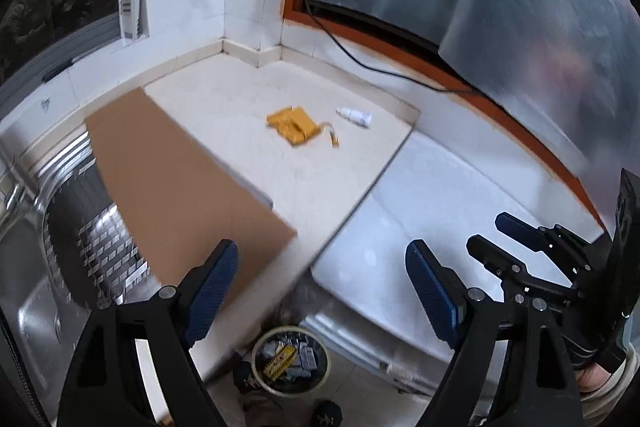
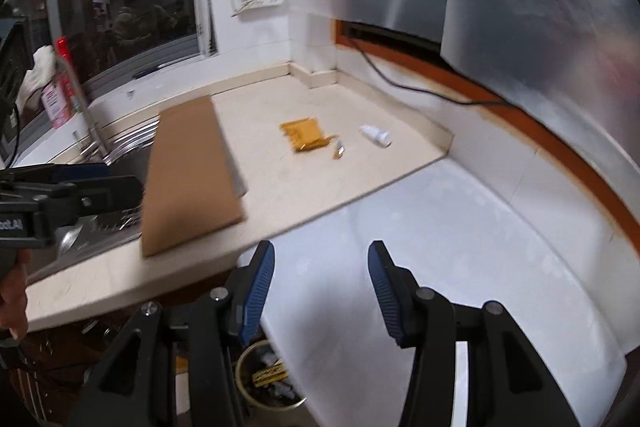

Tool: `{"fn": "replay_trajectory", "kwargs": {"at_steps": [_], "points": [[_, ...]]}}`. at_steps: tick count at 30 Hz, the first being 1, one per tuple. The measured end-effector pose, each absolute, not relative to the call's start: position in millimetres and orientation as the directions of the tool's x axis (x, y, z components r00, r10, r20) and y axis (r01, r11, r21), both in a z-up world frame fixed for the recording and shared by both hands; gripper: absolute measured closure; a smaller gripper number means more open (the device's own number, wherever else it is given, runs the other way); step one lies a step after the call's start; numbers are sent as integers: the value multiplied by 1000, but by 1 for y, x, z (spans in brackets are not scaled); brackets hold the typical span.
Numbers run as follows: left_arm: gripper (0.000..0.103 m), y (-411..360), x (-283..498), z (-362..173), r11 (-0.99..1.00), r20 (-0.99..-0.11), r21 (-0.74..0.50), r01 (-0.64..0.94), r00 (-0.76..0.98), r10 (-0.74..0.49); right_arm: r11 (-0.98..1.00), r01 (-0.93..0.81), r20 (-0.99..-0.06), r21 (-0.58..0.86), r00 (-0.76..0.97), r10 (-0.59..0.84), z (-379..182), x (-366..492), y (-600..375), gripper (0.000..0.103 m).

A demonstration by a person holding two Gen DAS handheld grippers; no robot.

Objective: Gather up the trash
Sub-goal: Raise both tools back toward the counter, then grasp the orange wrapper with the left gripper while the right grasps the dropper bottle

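A crumpled yellow wrapper (image 1: 294, 125) lies on the beige counter (image 1: 248, 107), with a small torn wrapper strip (image 1: 332, 135) and a small white bottle (image 1: 354, 115) on its side to its right. They also show in the right wrist view: wrapper (image 2: 305, 134), strip (image 2: 339, 150), bottle (image 2: 376, 135). A round bin (image 1: 291, 359) with trash in it stands on the floor below the counter edge, also seen in the right wrist view (image 2: 267, 379). My left gripper (image 1: 322, 295) is open and empty above the bin. My right gripper (image 2: 322, 291) is open and empty, also seen in the left wrist view (image 1: 486, 233).
A brown cardboard sheet (image 1: 168, 187) lies across the counter and over the steel sink (image 1: 40, 287). A white appliance top (image 2: 440, 259) adjoins the counter on the right. A black cable (image 1: 360, 59) runs along the back wall. A tap (image 2: 84, 107) stands by the sink.
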State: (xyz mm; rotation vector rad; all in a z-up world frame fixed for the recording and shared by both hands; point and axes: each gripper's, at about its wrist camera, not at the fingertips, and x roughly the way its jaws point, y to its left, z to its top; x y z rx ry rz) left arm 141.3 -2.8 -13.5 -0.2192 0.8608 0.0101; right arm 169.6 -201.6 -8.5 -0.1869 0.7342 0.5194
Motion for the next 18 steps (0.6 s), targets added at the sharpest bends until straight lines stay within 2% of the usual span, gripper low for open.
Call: {"fn": "replay_trajectory", "kwargs": {"at_steps": [8, 18], "points": [[19, 17, 250, -31, 978, -785, -191, -88, 612, -98, 869, -495, -711, 0, 611, 348, -7, 261, -178, 54], [19, 52, 384, -108, 951, -869, -243, -192, 479, -125, 895, -446, -781, 30, 548, 299, -53, 392, -145, 54]]}}
